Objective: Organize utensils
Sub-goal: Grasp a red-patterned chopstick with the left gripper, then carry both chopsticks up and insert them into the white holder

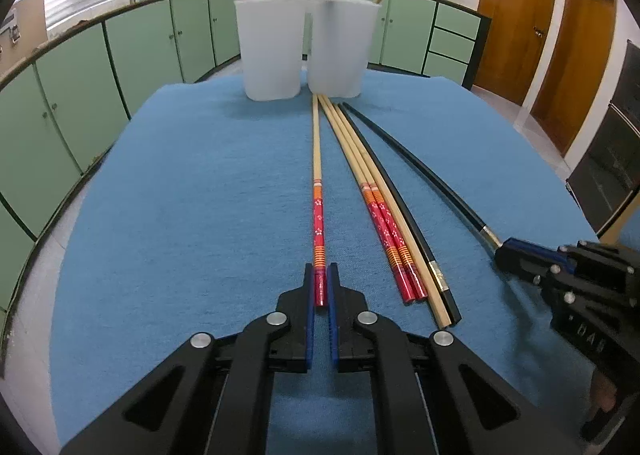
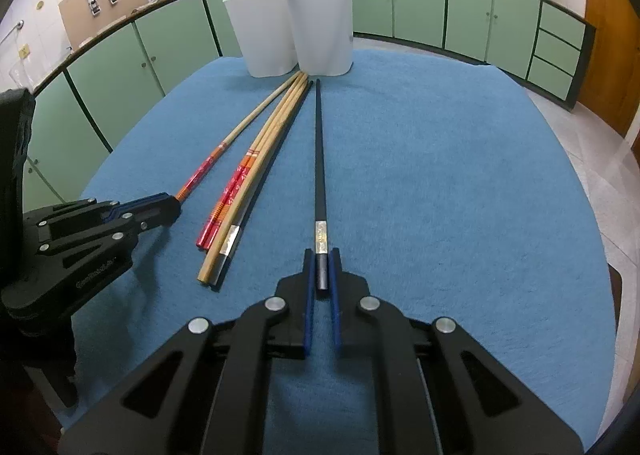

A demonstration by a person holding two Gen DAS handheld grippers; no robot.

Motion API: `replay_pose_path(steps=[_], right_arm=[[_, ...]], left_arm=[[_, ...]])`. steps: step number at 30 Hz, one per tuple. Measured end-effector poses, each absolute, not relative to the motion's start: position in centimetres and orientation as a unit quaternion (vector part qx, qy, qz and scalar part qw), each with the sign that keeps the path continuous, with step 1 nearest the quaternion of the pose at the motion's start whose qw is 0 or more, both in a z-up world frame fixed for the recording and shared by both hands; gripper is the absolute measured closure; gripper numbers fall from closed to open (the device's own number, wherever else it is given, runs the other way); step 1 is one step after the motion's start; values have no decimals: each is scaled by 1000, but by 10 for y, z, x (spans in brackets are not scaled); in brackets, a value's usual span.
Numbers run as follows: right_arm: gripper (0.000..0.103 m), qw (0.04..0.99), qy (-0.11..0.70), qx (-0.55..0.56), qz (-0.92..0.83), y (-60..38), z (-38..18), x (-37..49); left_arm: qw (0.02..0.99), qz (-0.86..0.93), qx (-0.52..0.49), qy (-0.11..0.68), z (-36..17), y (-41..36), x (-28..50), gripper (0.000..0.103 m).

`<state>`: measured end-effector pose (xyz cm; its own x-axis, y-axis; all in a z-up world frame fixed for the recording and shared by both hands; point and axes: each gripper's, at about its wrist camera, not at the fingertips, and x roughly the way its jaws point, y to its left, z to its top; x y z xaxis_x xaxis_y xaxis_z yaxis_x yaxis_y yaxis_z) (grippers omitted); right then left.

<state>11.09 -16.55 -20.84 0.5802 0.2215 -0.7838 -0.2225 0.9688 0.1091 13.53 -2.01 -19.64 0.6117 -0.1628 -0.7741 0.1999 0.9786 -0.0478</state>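
Note:
Two white cups (image 1: 272,47) (image 2: 322,27) stand at the far edge of the blue mat, each with one chopstick in it. My left gripper (image 1: 321,275) is shut on the red end of a bamboo chopstick (image 1: 317,183) lying on the mat; it also shows in the right wrist view (image 2: 176,201). My right gripper (image 2: 322,259) is shut on the end of a black chopstick (image 2: 319,159), which shows in the left wrist view (image 1: 432,171) too. Between them lies a bundle of red-ended, plain bamboo and black chopsticks (image 1: 384,215) (image 2: 256,175).
The blue mat (image 1: 200,195) (image 2: 460,195) covers the round table. Green cabinets (image 1: 132,43) and a counter with pots run behind. Wooden doors (image 1: 516,15) are at the right.

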Motion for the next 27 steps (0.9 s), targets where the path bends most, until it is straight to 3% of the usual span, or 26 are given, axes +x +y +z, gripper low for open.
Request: replay_pose_path(steps=[17,27], right_arm=[[97,928,345,7,139,-194,-99,118],[97,935,312,16,168,-203,-38,151]], left_arm=[[948,-113,37,297,-72,1,128,97],[956,-138,36,256,-33,1,164,98]])
